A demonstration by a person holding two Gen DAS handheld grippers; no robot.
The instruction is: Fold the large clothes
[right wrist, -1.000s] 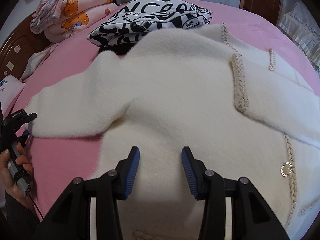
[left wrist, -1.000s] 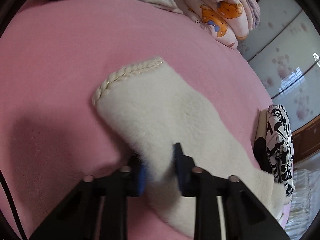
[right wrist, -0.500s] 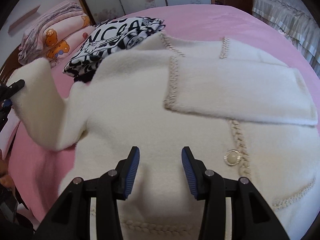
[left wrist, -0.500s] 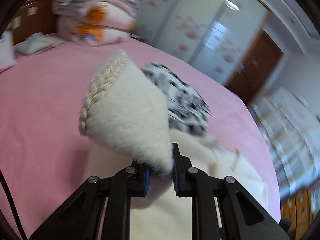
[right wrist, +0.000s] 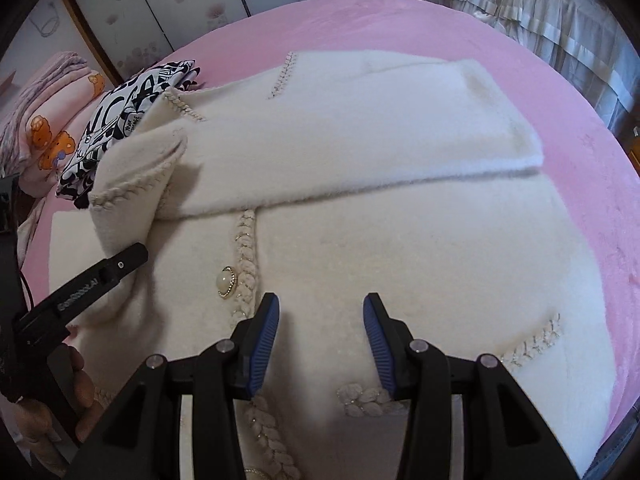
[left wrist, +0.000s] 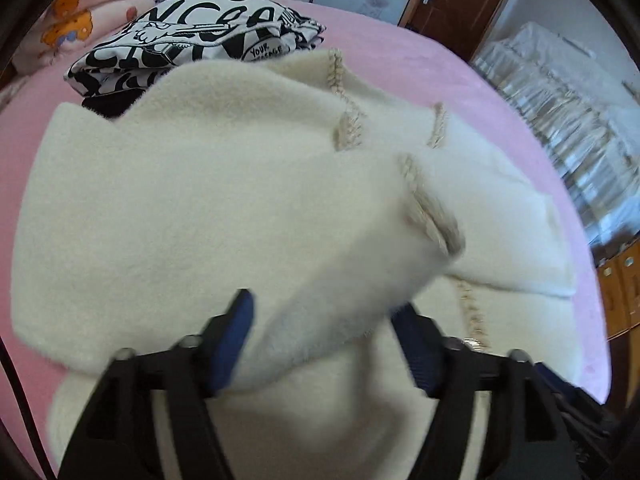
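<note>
On the pink bed [right wrist: 420, 20] a cream fleece coat [right wrist: 380, 220] lies spread, both sleeves folded across its chest. It looks thick, soft and floppy, best pinched at its hem or braided edges. The left gripper [left wrist: 324, 332] has just been opening, the sleeve cuff [left wrist: 352, 264] loose between its jaws. The right gripper [right wrist: 318, 324] hovers apart, empty. The near hem is cut off.

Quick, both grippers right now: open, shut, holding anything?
Left gripper: open, jaws just opened; the cream coat's sleeve lies loose between them, released.
Right gripper: open, holding nothing, above the cream coat.
</note>
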